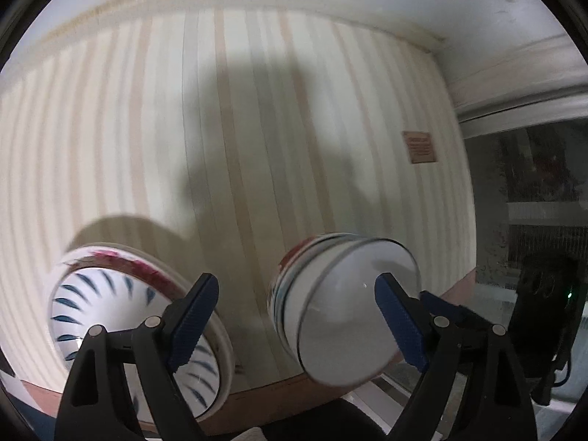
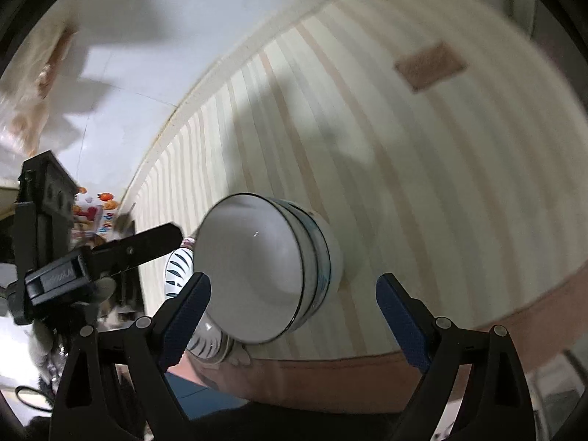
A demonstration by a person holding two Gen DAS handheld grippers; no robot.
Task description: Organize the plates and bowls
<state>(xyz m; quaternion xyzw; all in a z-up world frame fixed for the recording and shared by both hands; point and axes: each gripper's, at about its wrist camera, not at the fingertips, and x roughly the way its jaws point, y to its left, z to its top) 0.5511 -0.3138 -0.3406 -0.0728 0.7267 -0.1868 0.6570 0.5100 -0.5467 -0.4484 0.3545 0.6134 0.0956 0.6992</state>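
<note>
Your left gripper [image 1: 296, 316] stands wide, nothing between its blue pads [image 1: 191, 325], and it points steeply down at the striped tablecloth [image 1: 228, 128] in the gap between the two stacks. Your right gripper [image 2: 292, 316] is just as wide and empty; its jaws look past the near rim of the white bowls [image 2: 257, 268], touching nothing. Both open mouths suggest you are lining up for a grab, not carrying.

Nearest your left pad sits the bowl with blue dashes [image 1: 95, 305], nested inside a wider plate [image 1: 224, 352] with a dark red pattern. It looks like the sorting has begun there, since a bowl on a plate is probably not the final order. To the right stands the stack of white bowls [image 1: 352, 312] with thin dark rims, set close to the table's front edge, within easy reach of either hand.

Much is hard to read. The left gripper's arms cover the front of the dashed bowl, and in the right view that bowl [image 2: 180, 268] shows only as a sliver behind the white stack. Blur smears the stack's sides, so you cannot count its bowls. Farther back, a small brown label [image 1: 420, 147] lies on the cloth, its print unreadable. The left gripper's body [image 2: 103, 257] shows at the right view's left edge.
</note>
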